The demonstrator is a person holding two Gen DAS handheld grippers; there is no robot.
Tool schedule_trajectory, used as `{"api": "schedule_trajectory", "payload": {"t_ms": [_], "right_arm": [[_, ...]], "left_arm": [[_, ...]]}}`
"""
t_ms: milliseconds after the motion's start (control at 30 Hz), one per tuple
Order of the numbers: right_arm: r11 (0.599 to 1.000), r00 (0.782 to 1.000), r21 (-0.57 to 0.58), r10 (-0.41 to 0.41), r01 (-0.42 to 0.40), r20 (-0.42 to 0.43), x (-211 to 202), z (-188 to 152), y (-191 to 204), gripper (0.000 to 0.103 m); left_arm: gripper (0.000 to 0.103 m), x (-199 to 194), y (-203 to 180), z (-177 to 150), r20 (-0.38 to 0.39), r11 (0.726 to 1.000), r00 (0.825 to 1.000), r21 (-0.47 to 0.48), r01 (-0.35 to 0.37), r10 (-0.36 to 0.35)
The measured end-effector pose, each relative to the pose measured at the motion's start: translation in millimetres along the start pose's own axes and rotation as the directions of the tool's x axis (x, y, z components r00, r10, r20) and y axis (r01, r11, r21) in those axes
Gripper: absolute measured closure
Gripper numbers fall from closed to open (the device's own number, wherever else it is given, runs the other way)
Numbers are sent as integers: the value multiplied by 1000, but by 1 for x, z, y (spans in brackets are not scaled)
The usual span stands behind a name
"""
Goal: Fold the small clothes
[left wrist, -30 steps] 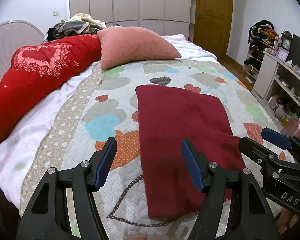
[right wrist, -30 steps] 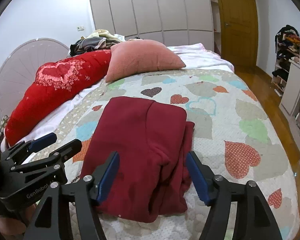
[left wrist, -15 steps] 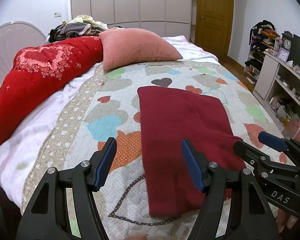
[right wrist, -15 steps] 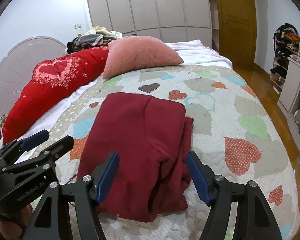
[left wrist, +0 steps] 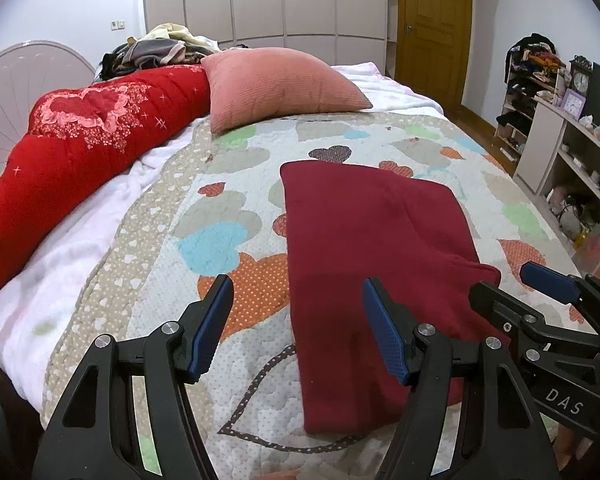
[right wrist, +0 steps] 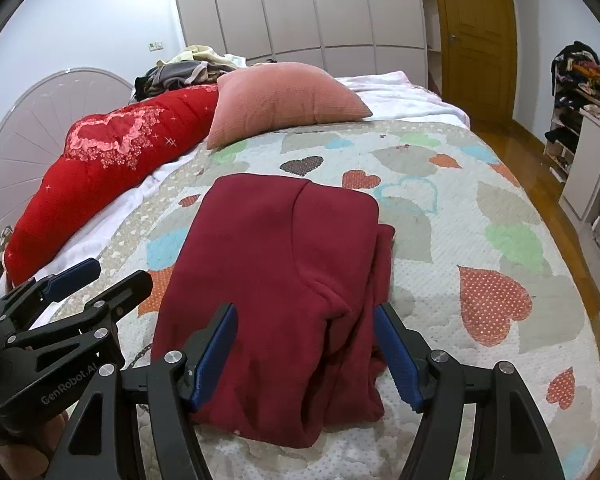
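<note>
While both claws hang over the near end of the bed (left wrist: 112, 240), I see the dark red garment (left wrist: 372, 240) lying folded on the heart quilt (left wrist: 228, 216). My left claw (left wrist: 298, 322) has its blue pads wide apart, and nothing is between them that they press on. It sits over the garment's left edge: one pad is above the quilt, the other above the red cloth. My right claw (right wrist: 304, 344) is wide apart too, holding nothing. It sits above the near right part of the garment, where a loose fold bunches up along the right side. I cannot tell if the pads touch the cloth or just float over it. In the right wrist view, the left claw shows at the left, beside the garment. In the left wrist view, the right claw shows at the right, past the garment's near corner. Far back lie a pink pillow (left wrist: 276, 84) and a red blanket (left wrist: 80, 140).
</note>
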State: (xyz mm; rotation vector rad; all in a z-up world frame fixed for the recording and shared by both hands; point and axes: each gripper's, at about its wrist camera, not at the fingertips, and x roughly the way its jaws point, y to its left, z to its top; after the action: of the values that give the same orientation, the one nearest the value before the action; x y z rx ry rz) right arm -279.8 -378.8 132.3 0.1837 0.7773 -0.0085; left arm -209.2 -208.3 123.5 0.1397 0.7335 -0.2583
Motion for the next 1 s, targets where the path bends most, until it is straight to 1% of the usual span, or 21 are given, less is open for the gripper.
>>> {"api": "schedule_trajectory", "payload": {"t_ms": [233, 1000], "right_arm": [[1000, 1000, 1, 4, -4, -20, 6, -2, 1, 35], [1000, 999, 14, 4, -4, -47, 19, -3, -1, 35]], "left_arm": [[36, 5, -2, -2, -11, 1000, 1000, 5, -5, 5], [36, 14, -2, -5, -30, 1000, 1000, -1, -9, 9]]}}
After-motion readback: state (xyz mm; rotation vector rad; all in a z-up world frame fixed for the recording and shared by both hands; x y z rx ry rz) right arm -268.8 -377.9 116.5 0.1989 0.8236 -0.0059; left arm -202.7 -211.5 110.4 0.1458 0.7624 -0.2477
